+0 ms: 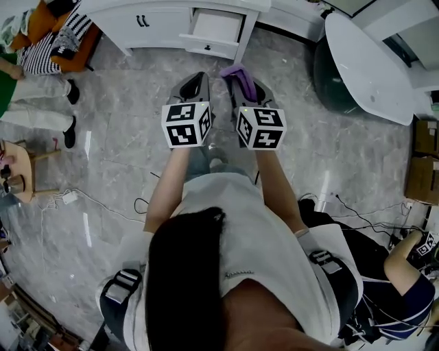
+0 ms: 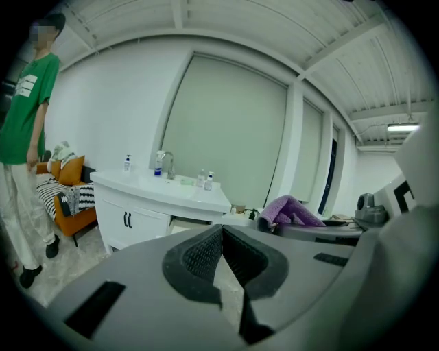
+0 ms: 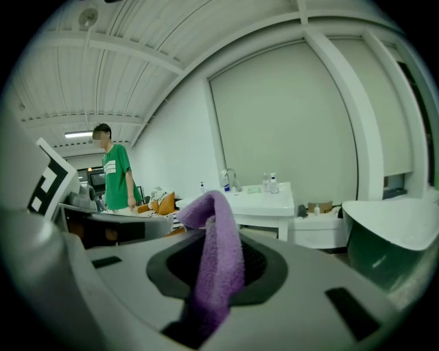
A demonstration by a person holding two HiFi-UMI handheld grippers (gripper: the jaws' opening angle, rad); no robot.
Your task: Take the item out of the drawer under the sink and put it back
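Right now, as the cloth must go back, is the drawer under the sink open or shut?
Open: the drawer juts out from the cabinet, inside showing.

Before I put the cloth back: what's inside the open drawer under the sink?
Only the drawer's bare white bottom shows; its back end is hidden under the counter.

The purple terry cloth (image 3: 218, 257) is a small, soft, nubby rag pinched between the jaws of the right gripper (image 3: 221, 241), its top fold humped above them and its lower end hanging limp. From the head view the purple terry cloth (image 1: 235, 70) is in the air above the grey floor, well apart from the white drawer (image 1: 215, 27). That drawer stands pulled out of the white cabinet under the sink, with a dark knob on its front.
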